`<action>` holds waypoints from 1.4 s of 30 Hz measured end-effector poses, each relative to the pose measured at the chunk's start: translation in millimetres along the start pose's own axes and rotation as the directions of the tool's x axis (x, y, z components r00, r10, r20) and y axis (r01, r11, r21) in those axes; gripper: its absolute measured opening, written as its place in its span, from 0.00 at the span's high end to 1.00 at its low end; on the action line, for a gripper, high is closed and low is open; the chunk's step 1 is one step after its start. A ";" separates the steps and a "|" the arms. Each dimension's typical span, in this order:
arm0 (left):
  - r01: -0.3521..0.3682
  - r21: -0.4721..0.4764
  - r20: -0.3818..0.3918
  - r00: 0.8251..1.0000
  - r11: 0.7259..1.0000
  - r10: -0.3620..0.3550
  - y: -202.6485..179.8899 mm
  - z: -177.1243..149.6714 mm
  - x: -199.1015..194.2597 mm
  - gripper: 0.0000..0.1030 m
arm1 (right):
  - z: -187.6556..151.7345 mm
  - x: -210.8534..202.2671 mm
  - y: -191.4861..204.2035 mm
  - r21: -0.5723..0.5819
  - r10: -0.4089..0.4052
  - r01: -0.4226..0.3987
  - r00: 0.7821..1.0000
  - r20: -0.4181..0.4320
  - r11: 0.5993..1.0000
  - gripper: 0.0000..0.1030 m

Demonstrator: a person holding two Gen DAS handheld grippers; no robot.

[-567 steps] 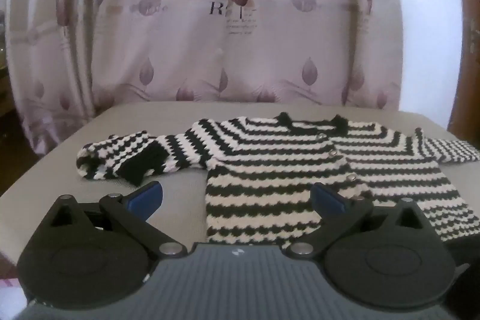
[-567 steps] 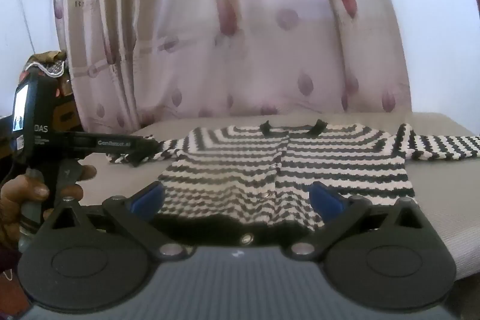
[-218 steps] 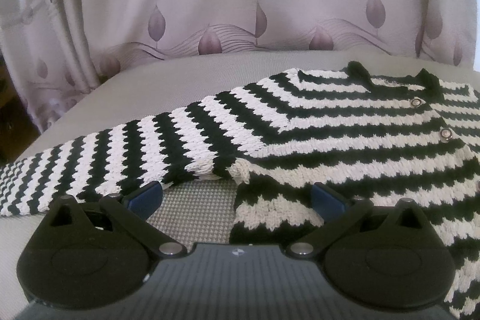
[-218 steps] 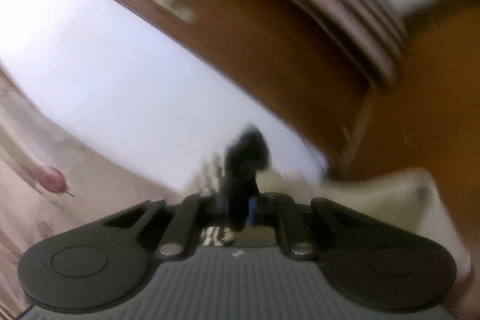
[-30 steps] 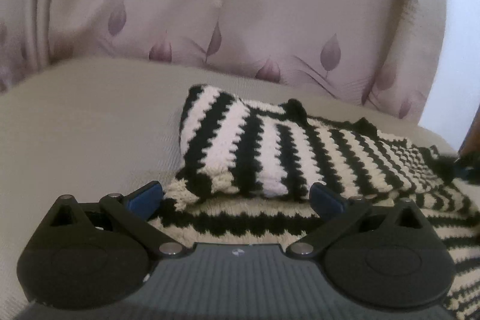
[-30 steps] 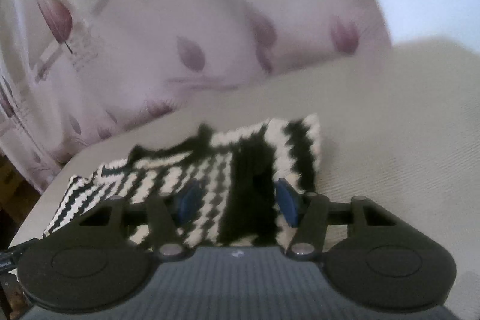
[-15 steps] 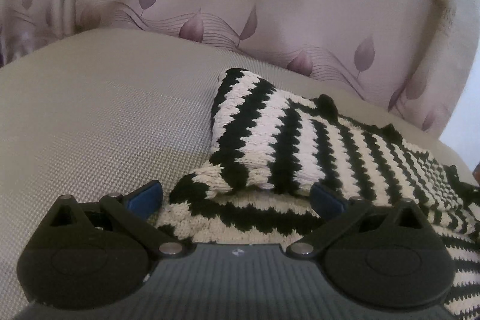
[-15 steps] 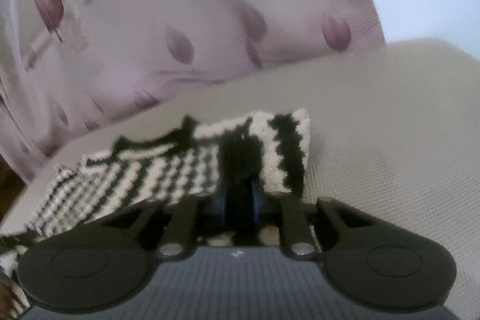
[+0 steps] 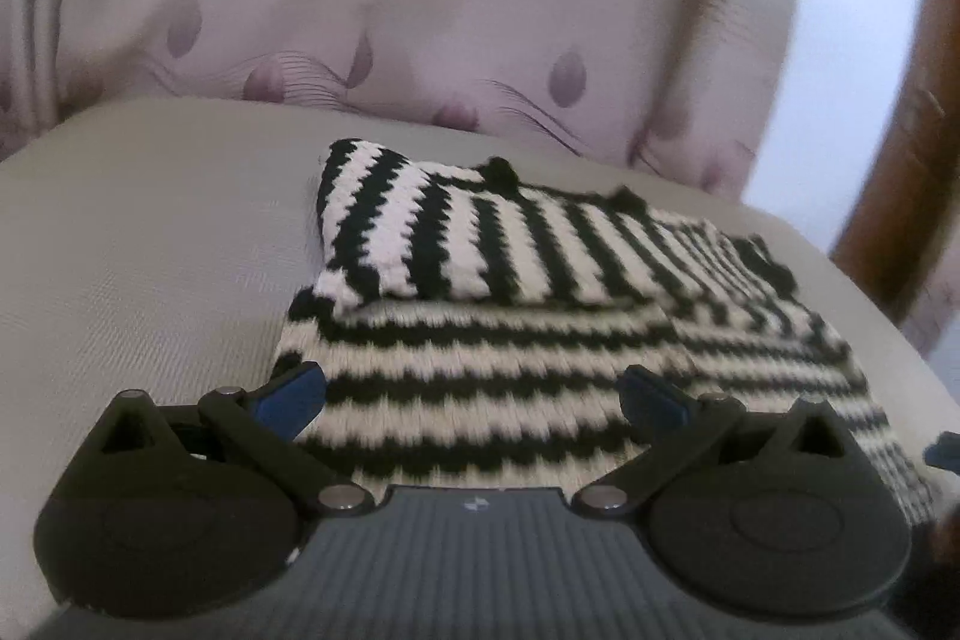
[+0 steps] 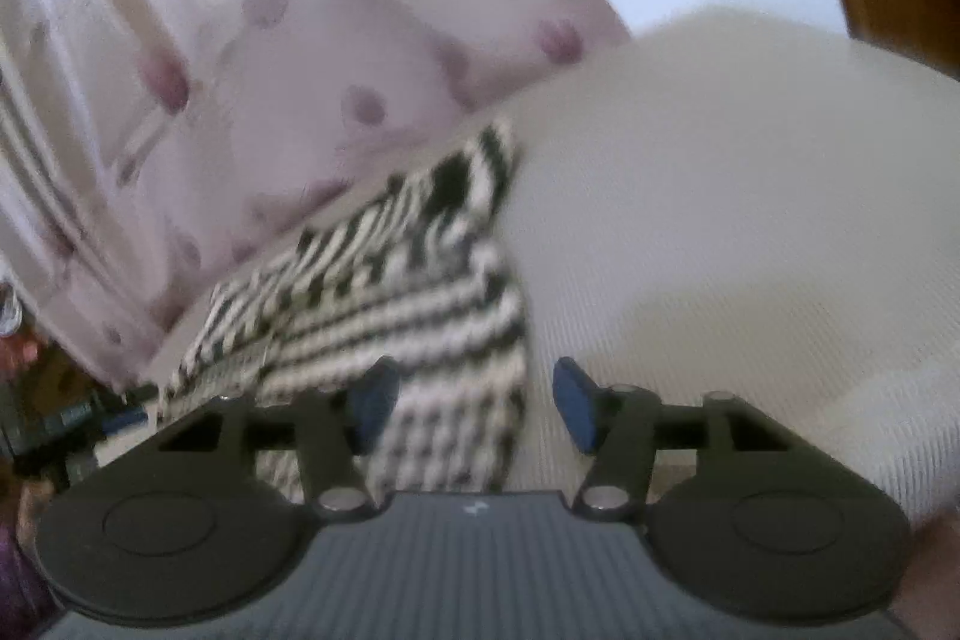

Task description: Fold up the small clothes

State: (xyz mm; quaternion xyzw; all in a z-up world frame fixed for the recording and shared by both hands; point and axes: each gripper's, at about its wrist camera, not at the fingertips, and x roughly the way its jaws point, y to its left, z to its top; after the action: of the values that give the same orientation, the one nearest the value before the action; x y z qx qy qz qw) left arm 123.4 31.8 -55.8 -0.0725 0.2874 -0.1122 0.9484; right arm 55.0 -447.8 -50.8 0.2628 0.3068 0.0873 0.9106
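A black-and-white striped knitted cardigan [image 9: 510,340] lies flat on the grey table [image 9: 150,250], both sleeves folded in over the chest. My left gripper [image 9: 474,394] is open and empty, hovering over the cardigan's lower left part. My right gripper [image 10: 474,400] is open and empty, low over the cardigan's [image 10: 408,304] lower right edge. The right wrist view is blurred.
A pale curtain with leaf prints [image 9: 420,10] hangs close behind the table. A brown wooden frame [image 9: 888,160] stands at the right. The table's bare surface [image 10: 720,220] stretches to the right of the cardigan.
My right gripper let go of the folded right sleeve, opened and drew back toward the lower hem. My left gripper stayed open and shifted back a little.
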 end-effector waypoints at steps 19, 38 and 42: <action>0.089 -0.191 -0.094 0.990 0.977 -0.109 52.8 -58.9 -61.9 0.10 | -40.7 1.3 35.3 -0.038 0.007 -0.009 0.999 -0.040 0.999 0.45; 0.293 -0.414 -0.085 0.930 0.862 -0.357 70.6 -67.6 -51.9 0.29 | -56.8 -3.4 -2.5 0.329 0.249 -0.244 0.968 0.028 0.912 0.40; 0.330 -0.345 -0.084 0.921 0.879 -0.379 48.7 -59.4 -47.1 0.06 | -60.0 -2.2 -10.7 0.406 0.281 -0.278 0.958 0.054 0.871 0.38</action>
State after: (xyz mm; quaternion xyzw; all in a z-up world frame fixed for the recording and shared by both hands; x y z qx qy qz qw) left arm 60.2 86.4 -89.7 -0.2701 0.3539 -0.2407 0.8625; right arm 17.0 -432.1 -95.7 0.4889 0.2803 0.1527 0.8119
